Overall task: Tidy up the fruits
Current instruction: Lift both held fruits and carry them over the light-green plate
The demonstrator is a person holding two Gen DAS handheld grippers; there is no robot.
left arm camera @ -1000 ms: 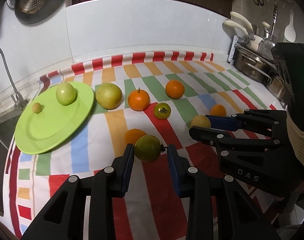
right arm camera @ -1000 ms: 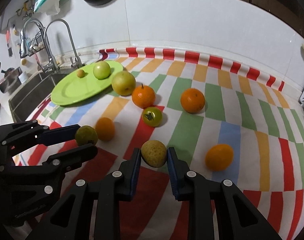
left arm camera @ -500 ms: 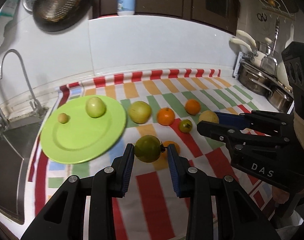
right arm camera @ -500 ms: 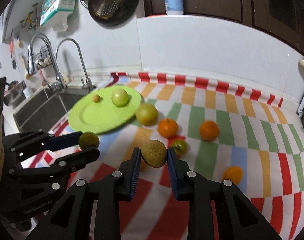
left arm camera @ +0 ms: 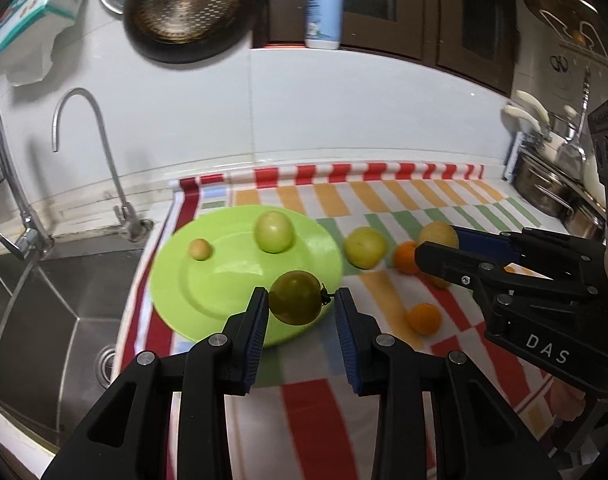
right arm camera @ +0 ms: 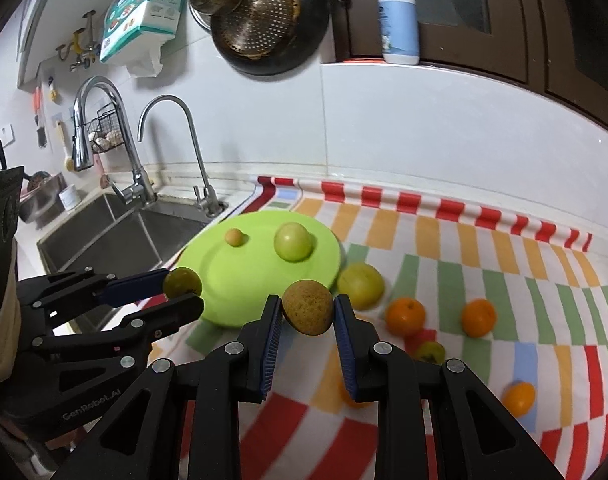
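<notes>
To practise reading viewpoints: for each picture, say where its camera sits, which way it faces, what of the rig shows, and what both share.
Left wrist: on the left gripper, facing plate and sink; right gripper alongside.
Right wrist: on the right gripper, facing the same way; left gripper alongside.
Shared: plate, both held fruits, faucet.

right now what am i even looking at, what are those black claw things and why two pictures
The black claws are two hand-held grippers; a person carries one in each hand, and each has a camera looking along its fingers. One picture comes from the left gripper, which is shut on a dark green fruit. The other comes from the right gripper, shut on a speckled yellow-brown fruit. Each gripper also shows in the other's view. Below lies a striped cloth beside a sink. A green plate carries two fruits; oranges and other fruits lie loose on the cloth.
</notes>
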